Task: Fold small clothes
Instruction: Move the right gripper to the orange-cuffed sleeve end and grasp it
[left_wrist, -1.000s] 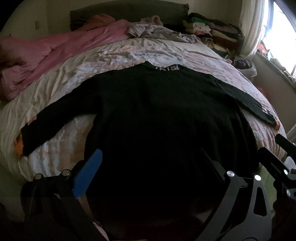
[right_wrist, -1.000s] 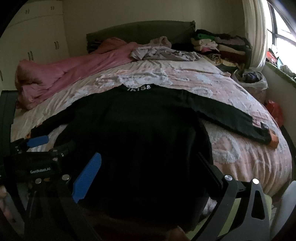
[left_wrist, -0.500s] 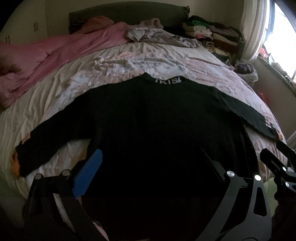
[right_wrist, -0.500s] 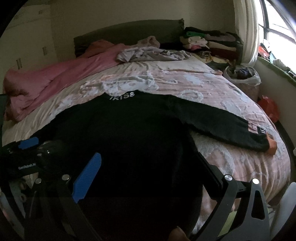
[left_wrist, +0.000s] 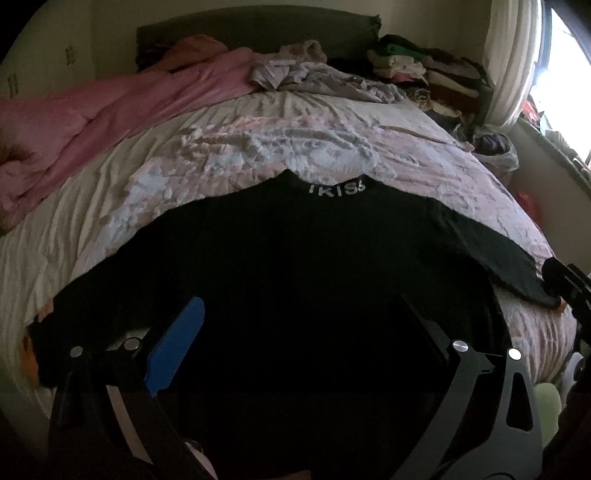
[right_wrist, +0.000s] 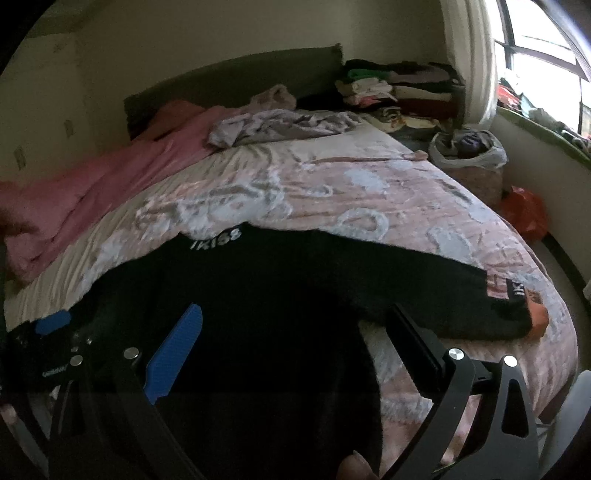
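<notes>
A black long-sleeved top (left_wrist: 295, 266) lies flat on the bed with both sleeves spread out and white letters at its collar (left_wrist: 338, 189); it also shows in the right wrist view (right_wrist: 258, 295). Its right sleeve ends in an orange cuff (right_wrist: 537, 319). My left gripper (left_wrist: 299, 310) is open and empty over the lower body of the top. My right gripper (right_wrist: 291, 314) is open and empty over the top's lower right side. The left gripper's blue pad shows at the left edge of the right wrist view (right_wrist: 53, 322).
The bed has a pink patterned cover (left_wrist: 332, 140). A pink duvet (left_wrist: 110, 107) lies along the left, crumpled grey clothes (left_wrist: 325, 77) at the head, a stack of folded clothes (right_wrist: 399, 88) at the back right. A bag (right_wrist: 469, 151) and orange item (right_wrist: 524, 212) sit on the floor.
Both grippers have moved forward and lower over the top, so the top fills more of each view. Both stay open.
</notes>
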